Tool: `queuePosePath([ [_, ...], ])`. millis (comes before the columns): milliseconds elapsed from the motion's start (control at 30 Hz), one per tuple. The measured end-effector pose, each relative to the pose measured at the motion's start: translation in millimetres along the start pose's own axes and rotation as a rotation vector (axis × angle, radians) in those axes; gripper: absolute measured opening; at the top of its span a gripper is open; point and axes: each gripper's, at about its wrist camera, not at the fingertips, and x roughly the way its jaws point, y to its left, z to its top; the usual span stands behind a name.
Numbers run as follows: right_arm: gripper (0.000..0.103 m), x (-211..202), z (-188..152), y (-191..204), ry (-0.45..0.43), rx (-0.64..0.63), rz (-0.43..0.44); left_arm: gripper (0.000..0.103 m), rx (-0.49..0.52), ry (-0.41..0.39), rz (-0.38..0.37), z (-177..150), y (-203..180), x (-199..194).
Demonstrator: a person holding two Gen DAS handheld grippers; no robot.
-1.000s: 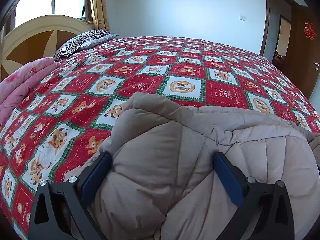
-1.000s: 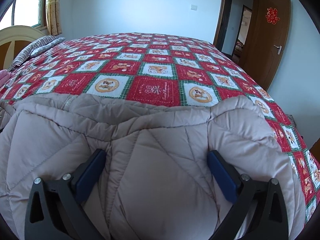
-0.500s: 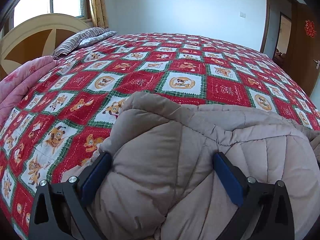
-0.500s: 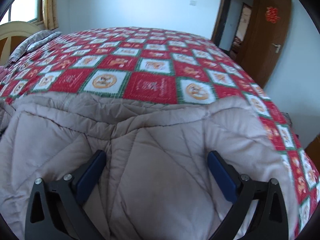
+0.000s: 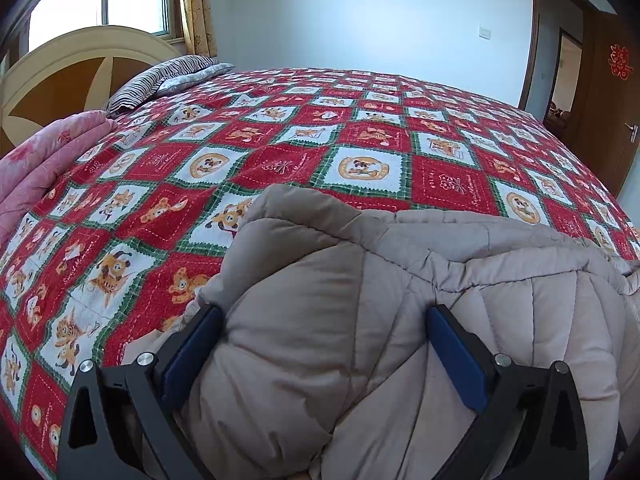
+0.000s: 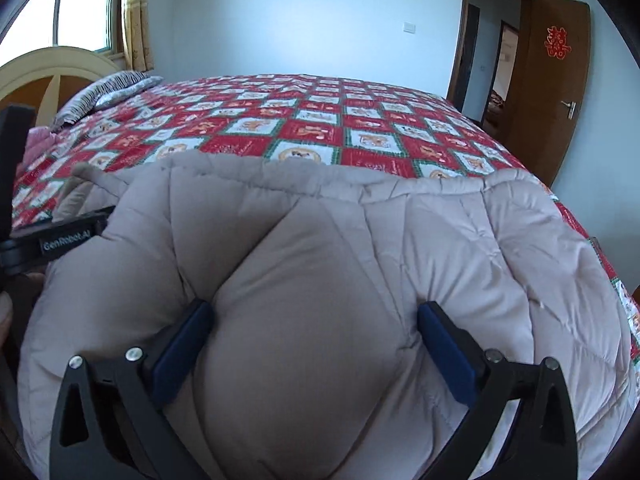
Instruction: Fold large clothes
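A big beige quilted padded garment (image 5: 400, 280) lies at the near edge of the bed; it also fills the right wrist view (image 6: 320, 260). My left gripper (image 5: 324, 344) has its blue pads pressed into a thick bulge of the garment near its left edge. My right gripper (image 6: 312, 340) is clamped the same way on a thick puffed fold, lifted above the bed. The left gripper's body (image 6: 60, 236) shows at the left edge of the right wrist view.
The bed carries a red, green and white patchwork cover (image 5: 360, 140). A pink quilt (image 5: 44, 168) and a striped pillow (image 5: 160, 80) lie by the headboard (image 5: 60, 68) on the left. An open wooden door (image 6: 552, 88) stands at the right.
The right gripper has risen and swung left with the garment, bringing the left gripper into its view. The left gripper has lifted slightly, still holding its fold.
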Motion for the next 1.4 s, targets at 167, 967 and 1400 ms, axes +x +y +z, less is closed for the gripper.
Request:
queuePosePath([
  [167, 0.103, 6.0, -2.9, 6.7, 0.023, -0.031, -0.033, 0.102, -0.002, 0.000, -0.002, 0.0, -0.3, -0.2],
  [967, 0.103, -61.4, -43.7, 4.2, 0.017, -0.028, -0.022, 0.102, 0.129, -0.076, -0.003, -74.1, 10.3, -94.6],
  [1400, 0.103, -44.2, -62.8, 14.4, 0.040, -0.073, -0.047, 0.102, -0.189, -0.035, -0.004, -134.9, 115.3, -155.0],
])
